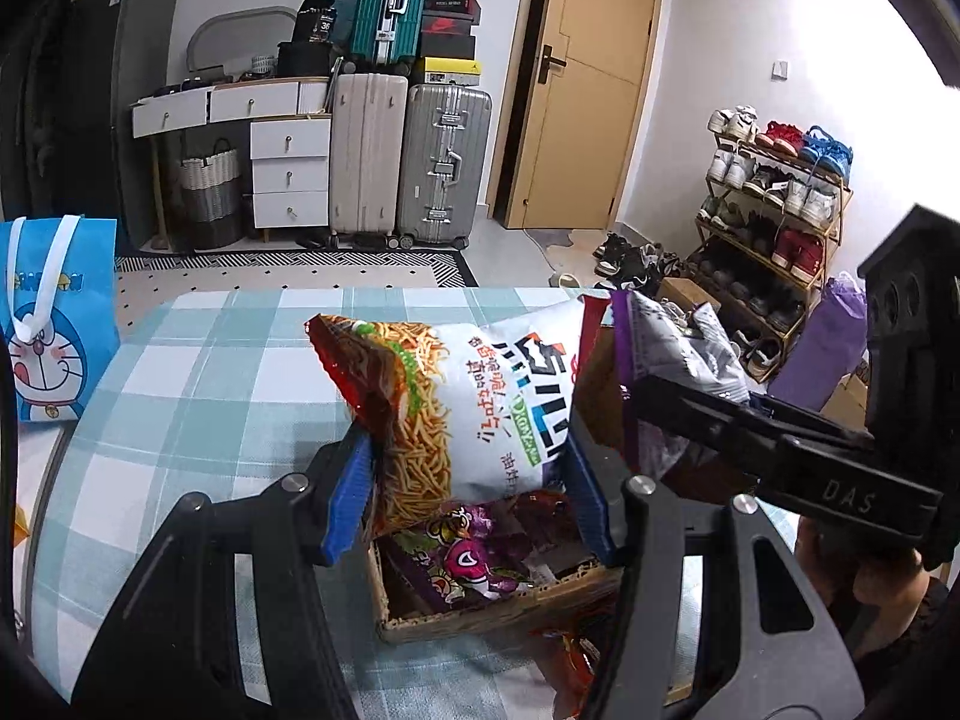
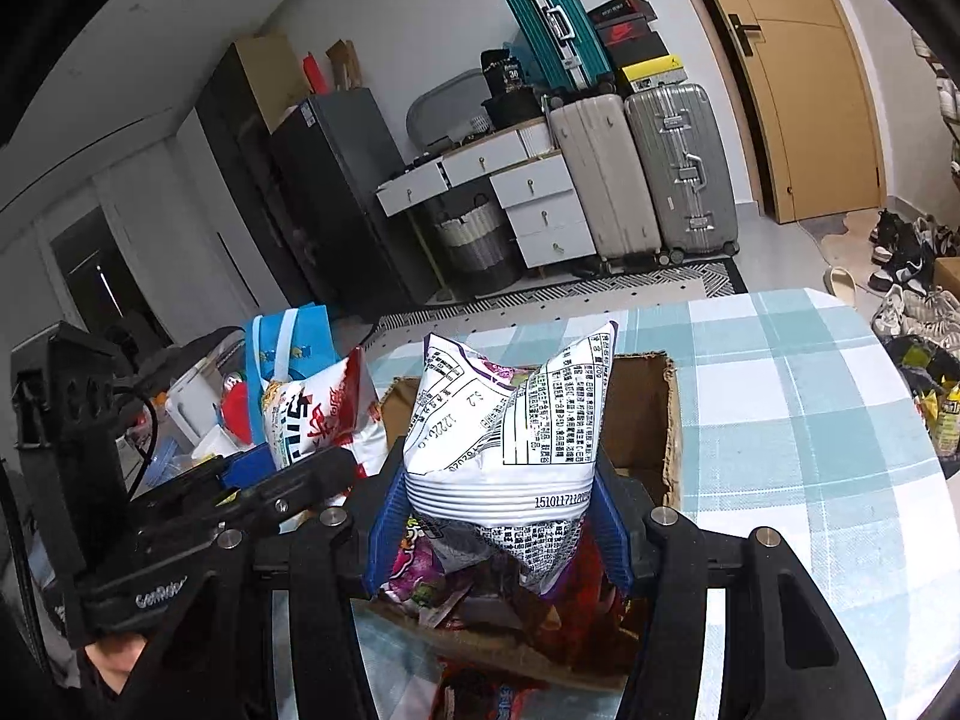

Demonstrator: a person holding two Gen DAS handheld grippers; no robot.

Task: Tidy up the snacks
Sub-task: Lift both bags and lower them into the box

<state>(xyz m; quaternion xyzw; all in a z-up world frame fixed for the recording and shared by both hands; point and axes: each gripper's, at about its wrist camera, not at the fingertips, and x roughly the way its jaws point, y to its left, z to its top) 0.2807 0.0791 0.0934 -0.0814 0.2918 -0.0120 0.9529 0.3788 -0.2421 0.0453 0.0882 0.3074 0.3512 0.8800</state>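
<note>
The noodle-snack bag (image 1: 474, 402) sits pinched between the blue pads of the left gripper (image 1: 465, 486), just above the cardboard box (image 1: 480, 609). Beside it, the right gripper (image 2: 498, 516) clamps a white-and-purple packet (image 2: 510, 420) over the same box — both on the checked tablecloth (image 1: 198, 372).

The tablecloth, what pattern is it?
Teal-and-white checks on the tablecloth, best seen from the right wrist.
</note>
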